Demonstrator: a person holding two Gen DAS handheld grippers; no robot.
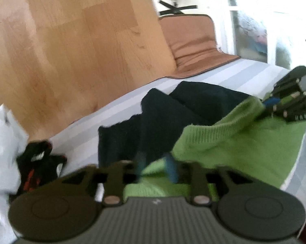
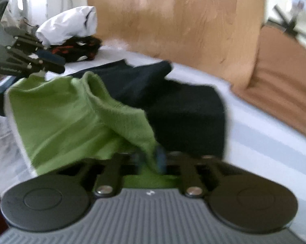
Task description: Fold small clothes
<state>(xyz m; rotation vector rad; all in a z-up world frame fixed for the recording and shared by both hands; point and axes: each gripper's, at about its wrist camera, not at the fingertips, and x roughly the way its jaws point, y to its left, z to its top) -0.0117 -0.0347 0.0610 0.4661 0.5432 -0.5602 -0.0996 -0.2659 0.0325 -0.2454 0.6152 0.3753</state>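
Green knit garment (image 1: 234, 142) (image 2: 71, 118): bright green, ribbed edge, white trim along one side. Lifted and draped, creased down the middle, one edge pinched between the left fingers (image 1: 171, 168), another between the right fingers (image 2: 160, 158).

Dark garment (image 1: 153, 120) (image 2: 183, 111): navy or black, rumpled in loose folds, lying on the bed just beyond both sets of fingers, partly under the green one.

Fuzzy knitted green cloth (image 1: 234, 142); matt wooden headboard (image 1: 71, 50)

Home bedroom: striped bedsheet (image 1: 224, 71), wooden headboard (image 1: 71, 50).
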